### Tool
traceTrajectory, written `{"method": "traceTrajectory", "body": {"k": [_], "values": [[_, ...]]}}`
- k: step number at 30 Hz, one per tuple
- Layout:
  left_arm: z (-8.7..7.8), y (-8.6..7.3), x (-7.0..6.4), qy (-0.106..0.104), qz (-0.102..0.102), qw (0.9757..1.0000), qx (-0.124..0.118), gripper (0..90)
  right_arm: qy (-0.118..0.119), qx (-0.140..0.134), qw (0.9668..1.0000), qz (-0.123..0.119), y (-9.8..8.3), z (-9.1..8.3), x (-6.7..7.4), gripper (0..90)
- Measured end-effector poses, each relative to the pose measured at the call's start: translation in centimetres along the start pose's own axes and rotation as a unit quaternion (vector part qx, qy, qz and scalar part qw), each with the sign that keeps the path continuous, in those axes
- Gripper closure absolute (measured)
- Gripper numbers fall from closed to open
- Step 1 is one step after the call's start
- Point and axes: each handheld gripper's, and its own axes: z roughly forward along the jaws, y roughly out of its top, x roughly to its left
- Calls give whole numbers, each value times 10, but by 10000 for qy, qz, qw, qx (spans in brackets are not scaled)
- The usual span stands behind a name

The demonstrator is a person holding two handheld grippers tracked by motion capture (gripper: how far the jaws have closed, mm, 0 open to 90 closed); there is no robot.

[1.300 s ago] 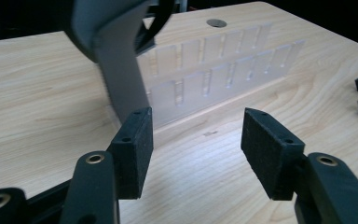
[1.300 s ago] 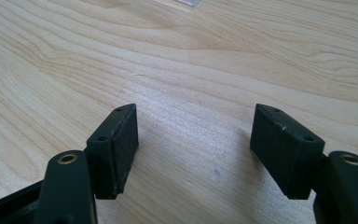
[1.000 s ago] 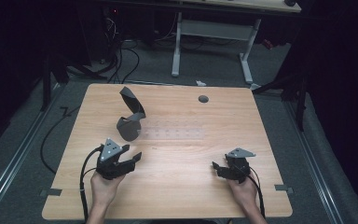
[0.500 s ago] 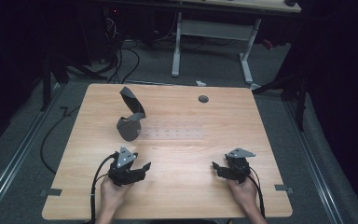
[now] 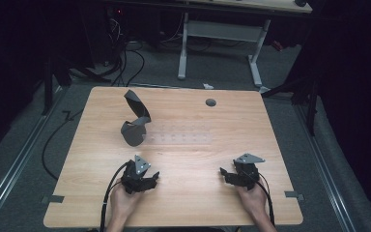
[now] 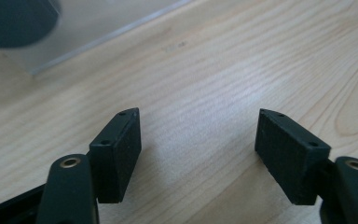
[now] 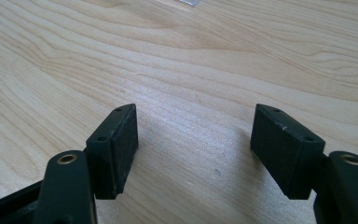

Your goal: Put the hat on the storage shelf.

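The dark grey twisted plastic object (image 5: 135, 121), curved like a bent scoop with a rounded lower end, stands on the pale wooden tabletop (image 5: 188, 96) at its left-centre, beside a clear flat strip (image 5: 183, 139) that lies across the middle. In the left gripper view its blurred dark edge (image 6: 14, 21) sits at the far top corner, with the clear strip's (image 6: 116, 23) edge next to it.

Left tool (image 5: 147, 180): low over the near tabletop, jaws wide apart, having just been opening; bare wood between them. It is near the object but not touching it.

Right tool (image 5: 227, 175): low over the near right of the tabletop, jaws apart, nothing between them, well apart from the object.

Assessment: neither tool holds or touches anything. The object appears untouched in its place. Judged from this layout, the work is at a rest point; any approach, grasp or move of the object remains to be done.
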Motion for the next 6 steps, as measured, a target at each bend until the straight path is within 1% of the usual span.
{"method": "traceTrajectory", "body": {"k": [1, 2, 6], "values": [[1, 1, 1, 0, -129, 9999, 55, 296, 4, 0, 10000, -3, 0, 0, 0, 323], [2, 2, 3, 42, -205, 9998, 55, 292, 2, -1, 10000, -2, 0, 0, 0, 323], [2, 2, 2, 11, -194, 9998, 84, 268, 3, 1, 10000, -3, 0, 0, 0, 323]]}}
